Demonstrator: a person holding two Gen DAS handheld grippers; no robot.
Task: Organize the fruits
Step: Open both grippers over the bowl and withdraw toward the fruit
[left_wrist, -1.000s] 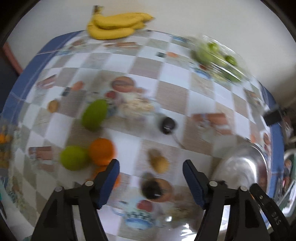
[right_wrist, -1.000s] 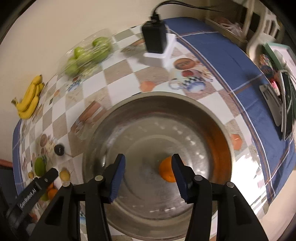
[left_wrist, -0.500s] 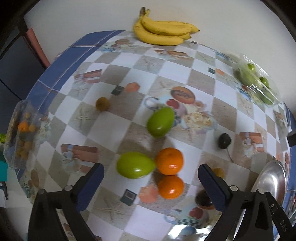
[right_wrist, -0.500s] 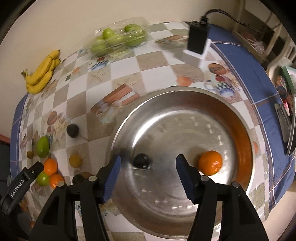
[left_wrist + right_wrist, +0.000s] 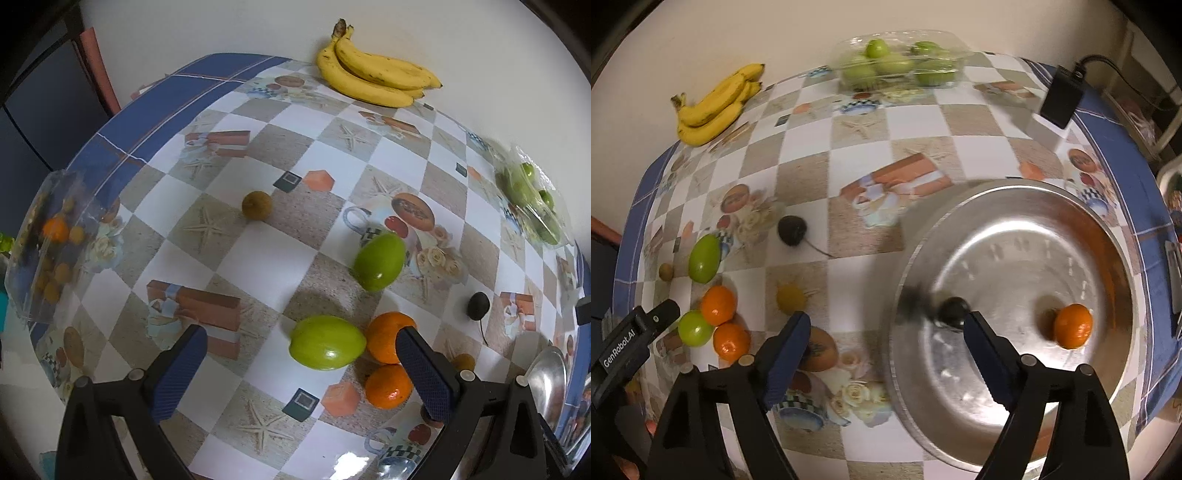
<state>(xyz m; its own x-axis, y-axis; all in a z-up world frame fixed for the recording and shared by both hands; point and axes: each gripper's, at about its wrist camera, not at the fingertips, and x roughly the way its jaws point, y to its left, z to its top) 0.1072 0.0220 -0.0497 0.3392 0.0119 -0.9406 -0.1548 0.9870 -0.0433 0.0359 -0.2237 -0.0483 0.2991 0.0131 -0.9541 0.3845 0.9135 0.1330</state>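
Checkered oilcloth with printed cups, starfish and boxes covers the counter, which is edged in blue and backed by a pale wall.

In the left wrist view, the left gripper points steeply down with its fingers spread wide and nothing pressed between them; they have just been opening. A green mango lies in the gap, nearer the finger at 3 o'clock but clear of both pads. An orange touches it on the 3 o'clock side, partly behind that finger, and a second orange sits just at 6 o'clock of the first. Another green mango lies near, at 12 o'clock of the cluster. A small brown fruit sits well apart toward 10 o'clock, and a dark fruit with a stem toward 3 o'clock. A bunch of bananas lies at the far edge by the wall, at 12 o'clock. A clear box of small orange fruits is at 9 o'clock, and a clear box of green fruits at 2 o'clock.

In the right wrist view, the right gripper hangs over the near rim of a large steel bowl, its fingers broadly apart and gripping nothing; they have just been opening. A dark round fruit, blurred, sits inside the bowl just beside the finger at 3 o'clock. An orange in the bowl rests farther toward 3 o'clock. A black adapter on a white block stands at 1 o'clock.
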